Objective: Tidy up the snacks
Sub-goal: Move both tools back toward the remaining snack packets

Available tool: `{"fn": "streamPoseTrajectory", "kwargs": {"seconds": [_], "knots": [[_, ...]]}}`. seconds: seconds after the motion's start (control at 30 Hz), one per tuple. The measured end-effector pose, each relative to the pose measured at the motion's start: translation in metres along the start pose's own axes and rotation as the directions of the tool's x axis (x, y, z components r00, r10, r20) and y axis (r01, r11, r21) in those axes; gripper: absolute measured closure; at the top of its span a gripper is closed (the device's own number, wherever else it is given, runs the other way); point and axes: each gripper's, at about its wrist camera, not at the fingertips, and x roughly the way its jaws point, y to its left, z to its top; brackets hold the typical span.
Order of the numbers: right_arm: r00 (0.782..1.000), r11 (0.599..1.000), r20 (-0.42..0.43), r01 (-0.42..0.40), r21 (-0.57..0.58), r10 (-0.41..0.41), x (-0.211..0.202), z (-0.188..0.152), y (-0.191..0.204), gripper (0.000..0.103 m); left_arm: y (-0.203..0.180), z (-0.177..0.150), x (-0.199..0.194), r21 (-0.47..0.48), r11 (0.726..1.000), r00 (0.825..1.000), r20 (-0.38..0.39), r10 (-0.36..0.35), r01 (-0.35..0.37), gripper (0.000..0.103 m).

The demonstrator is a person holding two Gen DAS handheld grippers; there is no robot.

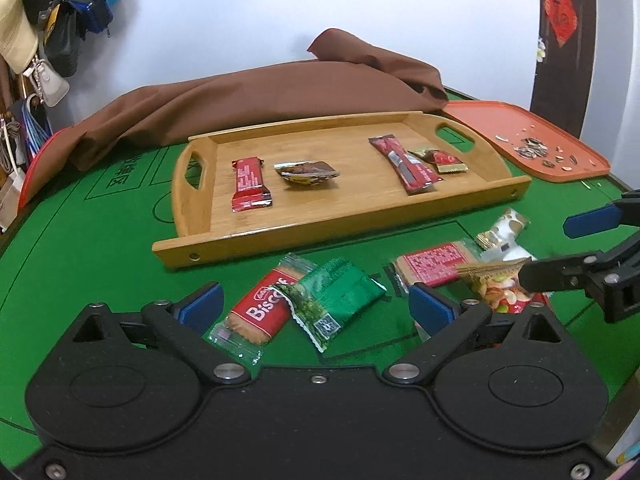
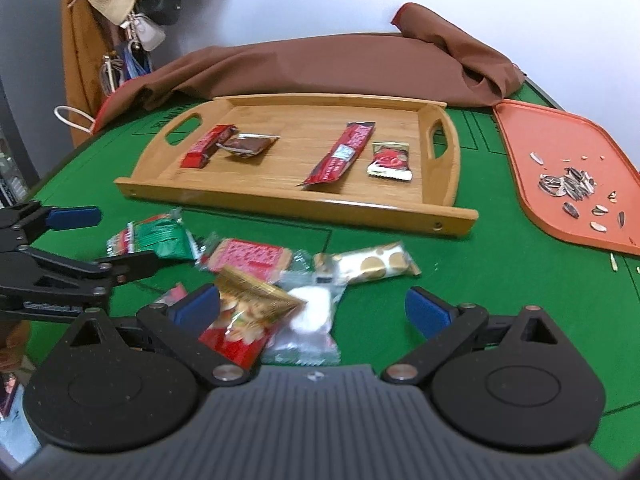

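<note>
Both black grippers with blue pads, left gripper [image 1: 316,306] and right gripper [image 2: 314,310], are hanging spread wide and empty over loose wrapped snacks [image 1: 332,300] lying on the green felt table [image 1: 100,240], beside the near edge of the bamboo tray [image 1: 340,220] holding four packets.

Table felt [image 1: 100,240] is bright green with thin dark printed lines, and the tray [image 1: 360,216] is pale honey-coloured bamboo. Wrappers on it are mostly red, one dark brown [image 1: 306,172]. Side tray [image 2: 560,152] is orange, sunflower seeds [image 2: 566,186] black-and-white striped, cloth [image 1: 248,92] plain brown.
</note>
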Motion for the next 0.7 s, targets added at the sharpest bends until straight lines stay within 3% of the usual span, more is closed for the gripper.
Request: {"fn": "streamPoseTrajectory", "kwargs": {"seconds": [0.3, 0.43, 0.63, 0.67, 0.7], "knots": [[1.000, 0.999, -0.006, -0.015, -0.043, 0.015, -0.004, -0.012, 0.017, 0.004, -0.006, -0.005, 0.006, 0.046, 0.999, 1.000, 0.015, 0.007, -0.007, 0.014], [0.999, 0.998, -0.021, -0.044, -0.042, 0.044, -0.002, -0.014, 0.022, 0.010, -0.006, -0.004, 0.009, 0.037, 0.999, 1.000, 0.004, -0.017, 0.017, 0.035], [0.999, 0.996, -0.019, -0.053, -0.074, 0.051, -0.002, -0.017, 0.033, 0.021, -0.009, -0.004, 0.009, 0.045, 0.998, 0.999, -0.019, -0.036, 0.037, 0.057], [0.998, 0.996, -0.018, -0.054, -0.076, 0.053, -0.002, -0.016, 0.035, 0.022, -0.010, -0.004, 0.009, 0.043, 0.998, 0.998, -0.030, -0.046, 0.047, 0.065], [0.998, 0.995, -0.018, -0.055, -0.078, 0.054, -0.002, -0.016, 0.035, 0.023, -0.010, -0.003, 0.008, 0.035, 0.998, 0.998, -0.039, -0.056, 0.058, 0.066]]}}
